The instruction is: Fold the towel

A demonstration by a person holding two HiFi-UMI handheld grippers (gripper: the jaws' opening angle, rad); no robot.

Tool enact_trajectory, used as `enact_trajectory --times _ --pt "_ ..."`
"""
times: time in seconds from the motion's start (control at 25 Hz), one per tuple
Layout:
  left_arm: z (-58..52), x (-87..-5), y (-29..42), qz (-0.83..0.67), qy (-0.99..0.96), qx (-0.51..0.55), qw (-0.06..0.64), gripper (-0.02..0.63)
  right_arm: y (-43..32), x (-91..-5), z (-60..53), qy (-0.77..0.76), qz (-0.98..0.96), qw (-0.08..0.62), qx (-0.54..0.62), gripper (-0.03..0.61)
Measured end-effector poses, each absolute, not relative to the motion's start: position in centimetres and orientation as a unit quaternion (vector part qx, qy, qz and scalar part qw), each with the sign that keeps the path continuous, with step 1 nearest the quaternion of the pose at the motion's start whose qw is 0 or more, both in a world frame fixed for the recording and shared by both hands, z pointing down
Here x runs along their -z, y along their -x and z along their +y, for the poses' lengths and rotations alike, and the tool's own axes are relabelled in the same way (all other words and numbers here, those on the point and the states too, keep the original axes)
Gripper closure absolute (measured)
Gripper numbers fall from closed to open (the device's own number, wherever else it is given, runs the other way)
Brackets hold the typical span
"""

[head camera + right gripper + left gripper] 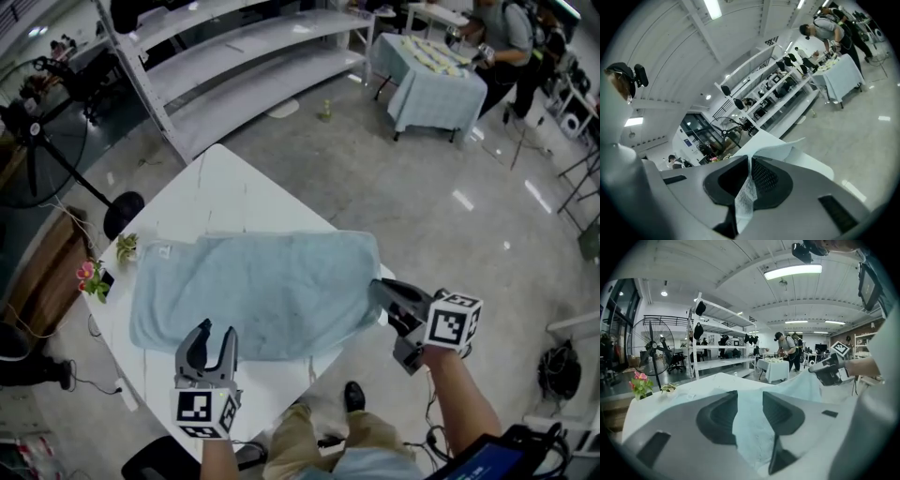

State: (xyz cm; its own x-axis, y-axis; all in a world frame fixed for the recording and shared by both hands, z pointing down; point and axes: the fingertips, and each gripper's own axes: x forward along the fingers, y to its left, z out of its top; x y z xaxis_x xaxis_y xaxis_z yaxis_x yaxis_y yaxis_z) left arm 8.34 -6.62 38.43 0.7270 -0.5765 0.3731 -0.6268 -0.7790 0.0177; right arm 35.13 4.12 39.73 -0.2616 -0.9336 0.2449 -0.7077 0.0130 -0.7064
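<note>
A light blue towel (253, 291) lies spread flat on the white table (220, 187). My right gripper (378, 286) is shut on the towel's right near corner, which is lifted off the table's edge. In the right gripper view a strip of the towel (746, 192) is pinched between the closed jaws of the right gripper (750, 161). My left gripper (214, 330) hangs open over the towel's near edge, left of the middle. In the left gripper view the towel (750, 427) shows in the gap of the left gripper (750, 401), and its pads do not press on it.
A pink flower pot (91, 278) and a small green plant (127, 247) stand at the table's left edge. A fan (37, 141) and white shelving (253, 66) are beyond the table. A person (511, 37) works at a cloth-covered table (431, 80) far right.
</note>
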Motion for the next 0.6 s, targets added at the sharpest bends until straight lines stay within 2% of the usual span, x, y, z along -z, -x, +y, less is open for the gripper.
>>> enact_trajectory --times 0.28,0.6 --pt "-8.4 -36.5 -4.1 -0.359 -0.918 -0.152 0.072 0.443 -30.2 -34.4 -2.5 0.558 0.755 0.091 0.334 0.537" --pt "-11.1 -36.2 2.0 -0.398 -0.904 -0.13 0.086 0.443 -21.9 -32.4 -11.0 0.499 0.812 0.037 0.302 0.538"
